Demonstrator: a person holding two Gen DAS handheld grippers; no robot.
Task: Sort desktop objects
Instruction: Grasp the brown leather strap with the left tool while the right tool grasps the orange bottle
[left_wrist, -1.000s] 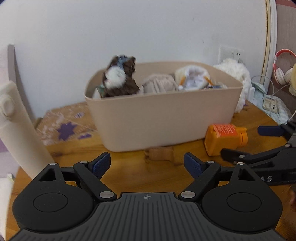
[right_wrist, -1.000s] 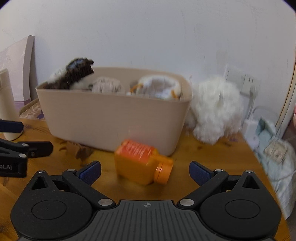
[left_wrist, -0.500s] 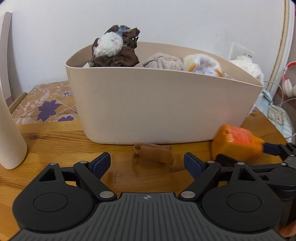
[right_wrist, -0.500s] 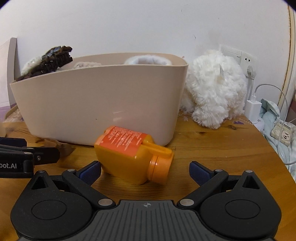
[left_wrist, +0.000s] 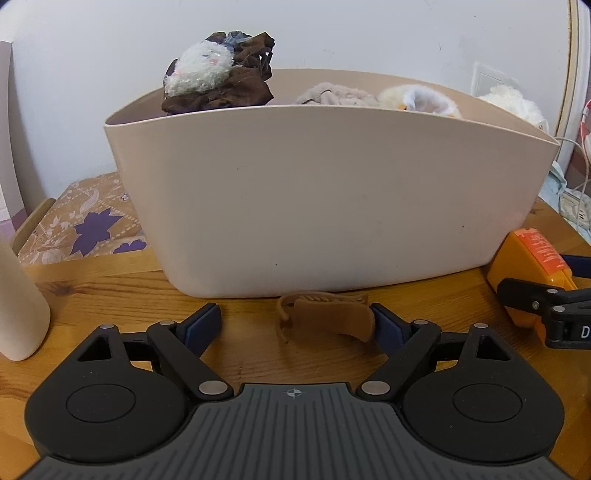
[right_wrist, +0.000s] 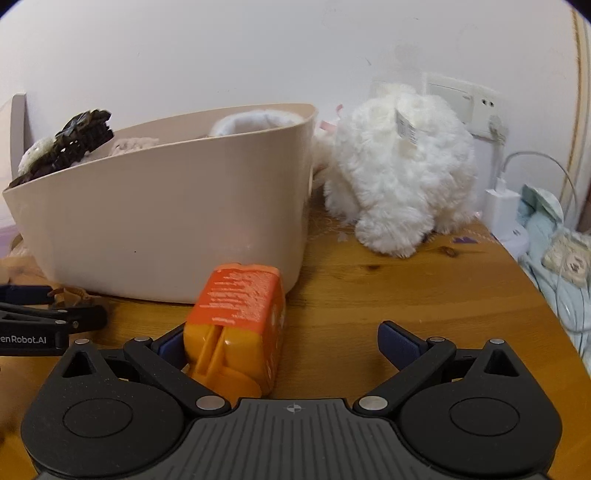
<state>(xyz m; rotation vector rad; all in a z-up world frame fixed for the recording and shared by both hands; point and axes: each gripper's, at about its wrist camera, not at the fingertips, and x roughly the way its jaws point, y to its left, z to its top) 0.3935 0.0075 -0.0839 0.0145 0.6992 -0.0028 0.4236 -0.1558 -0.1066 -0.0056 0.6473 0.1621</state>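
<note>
Where it meets the wall, the beige bin (left_wrist: 332, 192) holds plush toys (left_wrist: 218, 79).

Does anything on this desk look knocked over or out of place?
Yes. The orange bottle lies tipped on its side on the wooden desk, against the beige bin, between the open right tongs. A brown hair clip also lies loose beside the bin.

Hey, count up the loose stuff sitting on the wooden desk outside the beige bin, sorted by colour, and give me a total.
Orange: 1, the bottle lying between the open right claw fingers.
Tan: 1, the hair clip between the open left claw fingers.
White: 1, the plush toy beside the bin.
Cream: 1, the vase at far left.
Total: 4.
</note>
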